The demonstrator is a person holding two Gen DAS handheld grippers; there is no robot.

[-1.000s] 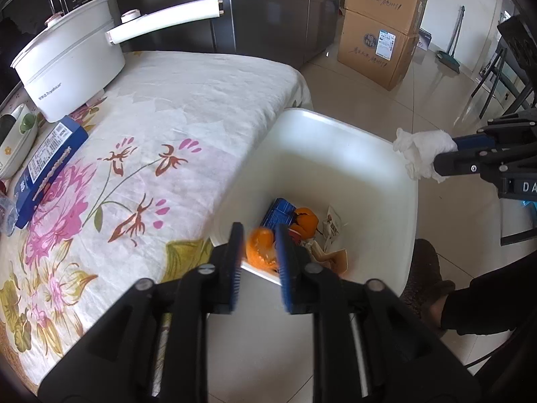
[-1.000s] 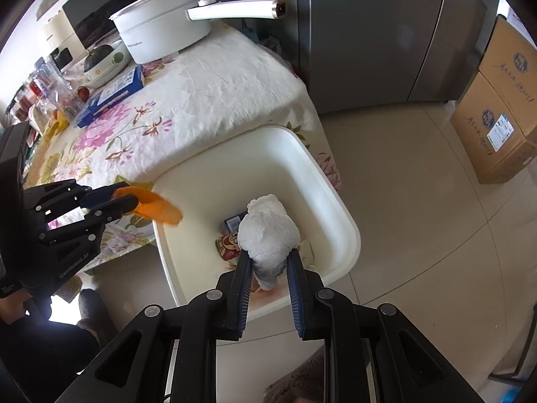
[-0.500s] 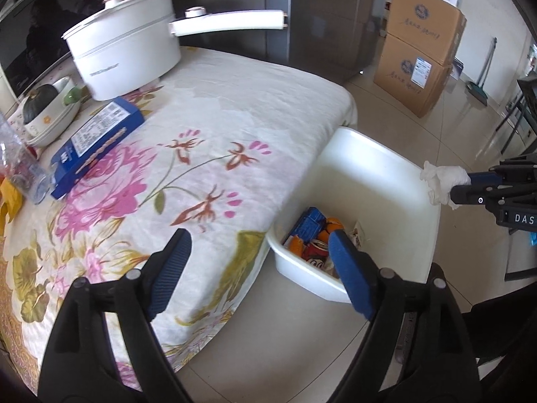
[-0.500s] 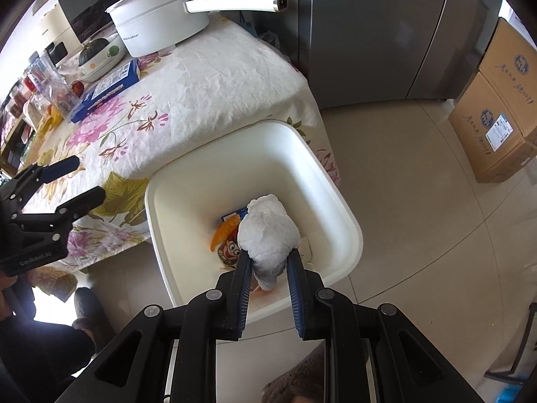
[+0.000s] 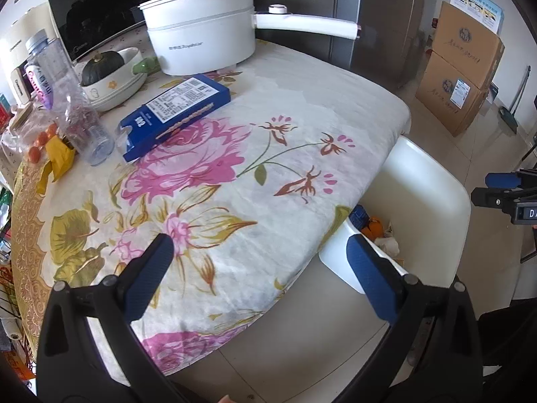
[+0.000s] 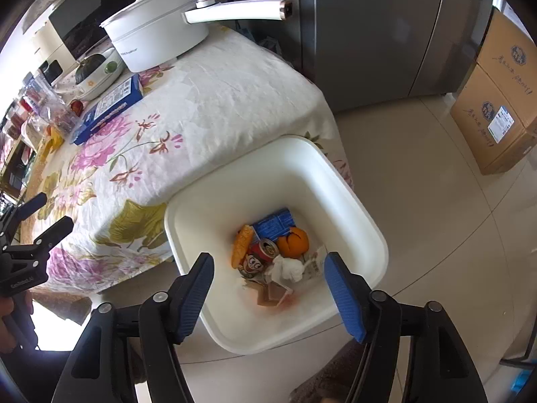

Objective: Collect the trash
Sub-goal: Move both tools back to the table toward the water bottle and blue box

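A white bin point(image 6: 349, 201) stands on the floor against the table's corner; it also shows in the left wrist view point(image 5: 433, 181). In it lie a crumpled white tissue point(image 6: 288, 268), an orange peel point(image 6: 295, 242), an orange strip point(image 6: 242, 245), a red can point(image 6: 261, 255) and a blue packet point(image 6: 273, 224). My right gripper point(image 6: 270, 299) is open and empty above the bin. My left gripper point(image 5: 258, 275) is open and empty over the table's near edge; in the right wrist view it is at the left point(image 6: 43, 213).
The table wears a flowered cloth point(image 5: 235, 154). On it are a blue box point(image 5: 174, 114), a white pot with a long handle point(image 5: 201, 40), a clear bottle point(image 5: 67, 97), a bowl holding a squash point(image 5: 110, 77) and yellow wrapping point(image 5: 58, 158). Cardboard boxes point(image 5: 459, 67) and a grey fridge point(image 6: 369, 33) stand behind.
My left gripper dropped the orange strip into the bin, opened and swung back over the table. My right gripper opened and the white tissue fell into the bin.
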